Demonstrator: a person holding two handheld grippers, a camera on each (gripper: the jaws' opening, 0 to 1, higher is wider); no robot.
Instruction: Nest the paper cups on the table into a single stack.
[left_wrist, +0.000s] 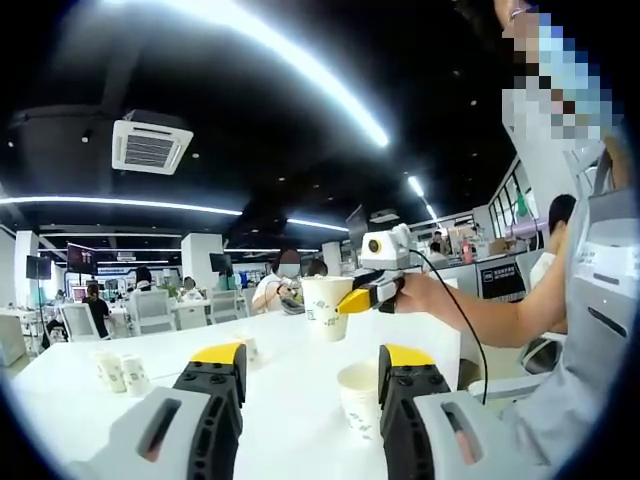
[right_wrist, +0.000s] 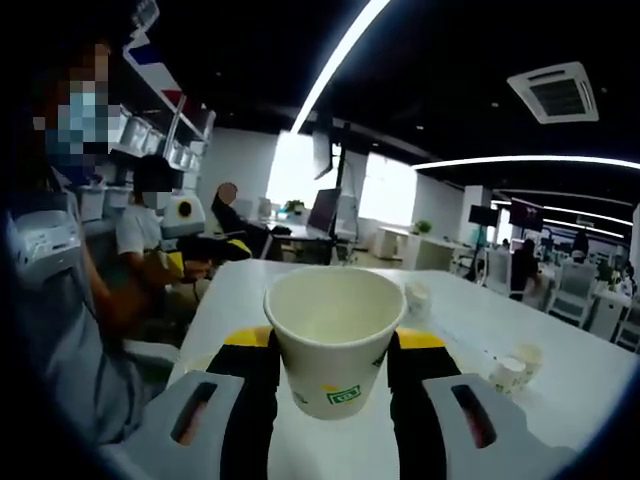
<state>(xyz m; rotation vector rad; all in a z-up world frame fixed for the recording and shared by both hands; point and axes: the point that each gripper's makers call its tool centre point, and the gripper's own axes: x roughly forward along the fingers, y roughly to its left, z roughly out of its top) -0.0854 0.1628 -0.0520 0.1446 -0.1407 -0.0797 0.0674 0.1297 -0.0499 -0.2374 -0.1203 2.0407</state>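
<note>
A white paper cup (left_wrist: 358, 400) with green print stands on the white table (left_wrist: 290, 430), between my left gripper's (left_wrist: 312, 362) jaws and close to the right-hand one. The jaws stand wide apart and open. Farther off, my right gripper (left_wrist: 347, 300) comes in from the right, shut on a larger paper cup (left_wrist: 325, 306) just above the table. In the right gripper view that cup (right_wrist: 333, 340) sits upright between the right gripper's (right_wrist: 333, 348) yellow-tipped jaws, mouth up and empty. The left gripper (right_wrist: 188, 262) shows at the left.
Small paper cups stand on the table: two at the left (left_wrist: 120, 372), one past the left jaw (left_wrist: 249, 349), a pair (right_wrist: 515, 370) and another (right_wrist: 418, 300) in the right gripper view. The person holding the grippers sits at the table's edge (left_wrist: 590, 300). Other people and desks lie beyond.
</note>
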